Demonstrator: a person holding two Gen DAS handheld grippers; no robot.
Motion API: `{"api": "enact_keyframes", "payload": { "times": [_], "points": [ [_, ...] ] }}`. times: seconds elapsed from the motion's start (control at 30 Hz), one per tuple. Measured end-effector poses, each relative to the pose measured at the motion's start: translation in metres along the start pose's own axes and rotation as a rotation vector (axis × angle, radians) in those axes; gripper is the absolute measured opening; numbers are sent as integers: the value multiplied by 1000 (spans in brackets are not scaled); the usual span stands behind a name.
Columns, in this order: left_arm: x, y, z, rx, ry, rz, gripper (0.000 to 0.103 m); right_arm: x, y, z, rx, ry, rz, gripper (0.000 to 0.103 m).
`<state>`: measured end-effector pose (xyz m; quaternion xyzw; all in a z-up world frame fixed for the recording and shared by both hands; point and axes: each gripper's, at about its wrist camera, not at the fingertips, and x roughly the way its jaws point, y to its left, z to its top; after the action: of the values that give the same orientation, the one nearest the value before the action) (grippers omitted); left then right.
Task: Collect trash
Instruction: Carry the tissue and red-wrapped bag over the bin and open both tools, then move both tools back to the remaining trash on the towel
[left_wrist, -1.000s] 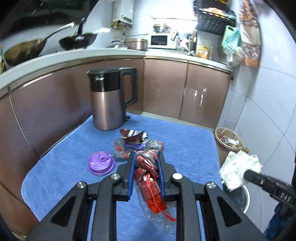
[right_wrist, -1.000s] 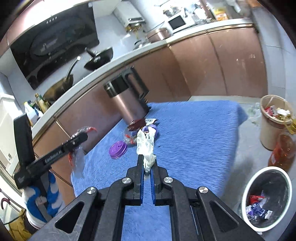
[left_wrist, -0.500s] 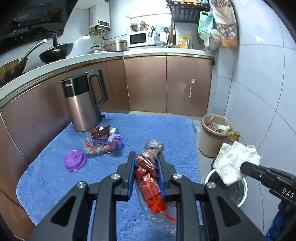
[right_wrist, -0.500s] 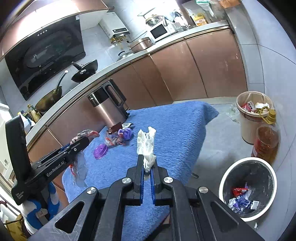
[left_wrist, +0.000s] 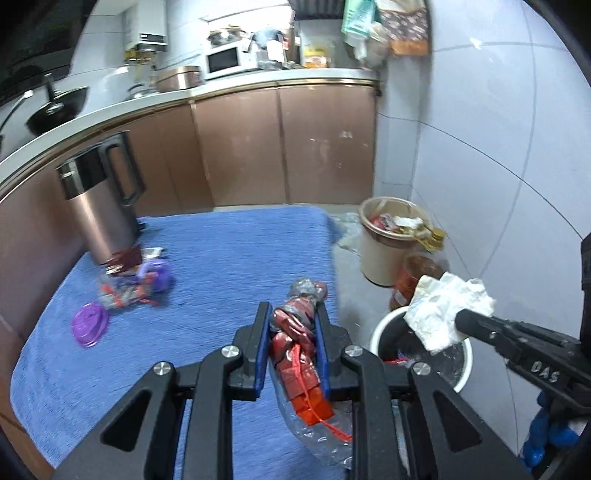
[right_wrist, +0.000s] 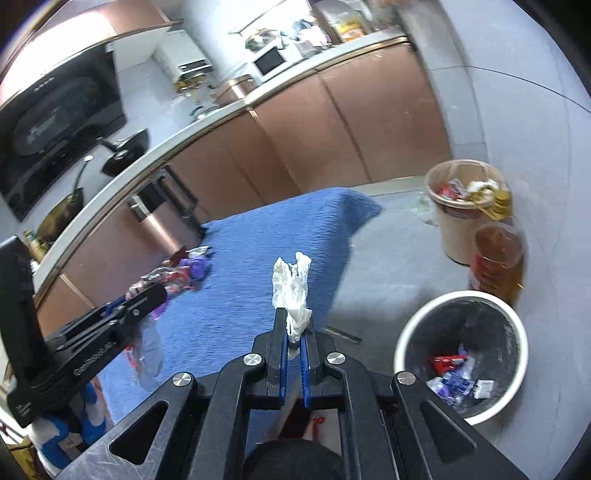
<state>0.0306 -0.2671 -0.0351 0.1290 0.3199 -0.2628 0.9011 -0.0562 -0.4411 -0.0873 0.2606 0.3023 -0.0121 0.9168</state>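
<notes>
Right wrist: tissue (right_wrist: 291, 295) (clamped), bin (right_wrist: 517, 321)

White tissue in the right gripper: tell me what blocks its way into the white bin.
Nothing visible does. The right gripper holds the white tissue beside the white bin, whose mouth is open, with only some trash at the bottom. The oil bottle stands behind the bin, off the path.
</notes>
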Motion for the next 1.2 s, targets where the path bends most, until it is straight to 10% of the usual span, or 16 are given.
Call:
{"api": "enact_keyframes", "payload": {
  "times": [0.53, 0.67, 0.8, 1.0, 1.2],
  "points": [
    [110, -122, 35, 68, 157, -298, 23, 8, -122, -11, 169, 35, -362, 9],
    [122, -141, 40, 77, 161, -329, 45, 11, -133, -13, 170, 45, -430, 11],
    [126, -151, 42, 71, 177, -379, 46, 12, -141, -16, 179, 47, -459, 25],
    [116, -144, 36, 79, 175, -354, 46, 5, -143, -19, 187, 43, -467, 33],
    [77, -124, 29, 151, 83, -165, 46, -1, -127, -15, 168, 26, -446, 34]
  ]
}}
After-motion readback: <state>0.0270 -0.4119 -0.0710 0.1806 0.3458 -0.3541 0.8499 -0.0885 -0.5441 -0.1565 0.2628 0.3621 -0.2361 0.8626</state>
